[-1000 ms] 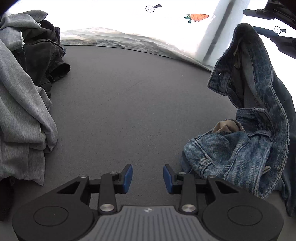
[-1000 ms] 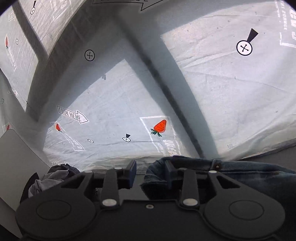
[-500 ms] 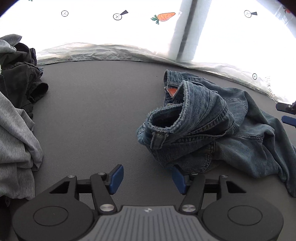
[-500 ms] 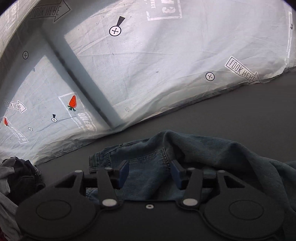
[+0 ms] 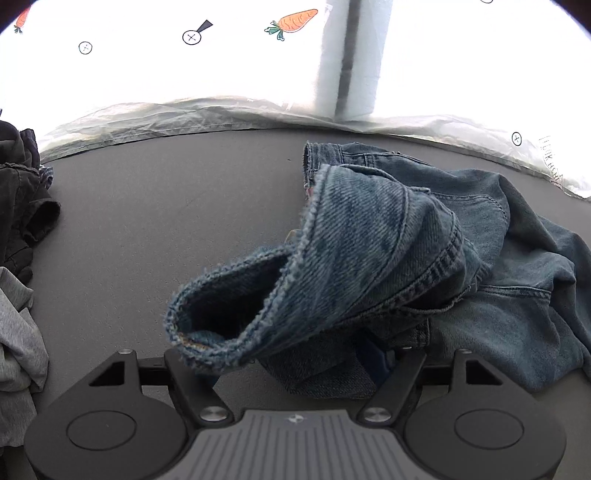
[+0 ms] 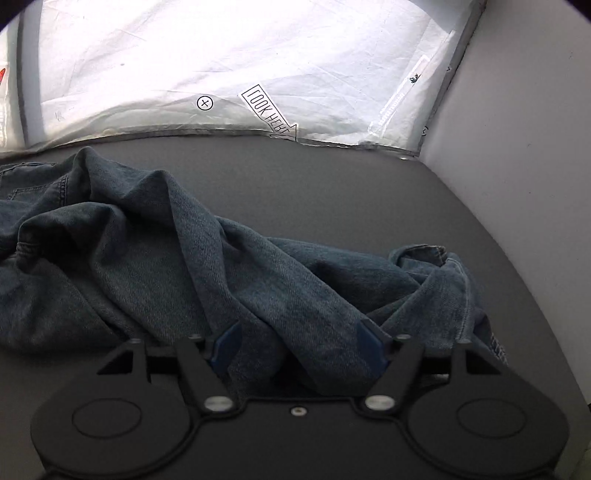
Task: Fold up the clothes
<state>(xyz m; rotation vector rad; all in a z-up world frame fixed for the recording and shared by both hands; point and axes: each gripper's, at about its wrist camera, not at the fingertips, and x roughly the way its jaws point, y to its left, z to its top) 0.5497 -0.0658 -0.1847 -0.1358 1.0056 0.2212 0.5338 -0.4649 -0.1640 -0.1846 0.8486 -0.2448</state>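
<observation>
Jeans [image 5: 388, 236] heaped crumpled on the grey bench [image 5: 166, 206]. Left gripper [image 5: 291, 373] and right gripper [image 6: 299, 350] both opening over denim, pinching nothing, likely seeking edges to spread flat.

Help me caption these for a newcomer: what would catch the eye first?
A crumpled pair of blue denim jeans sprawls over the dark grey tabletop, one frayed leg opening gaping toward the left gripper. The right gripper, jaws opening, straddles a denim fold. Behind, a bright white sheet carries an orange carrot picture.
</observation>
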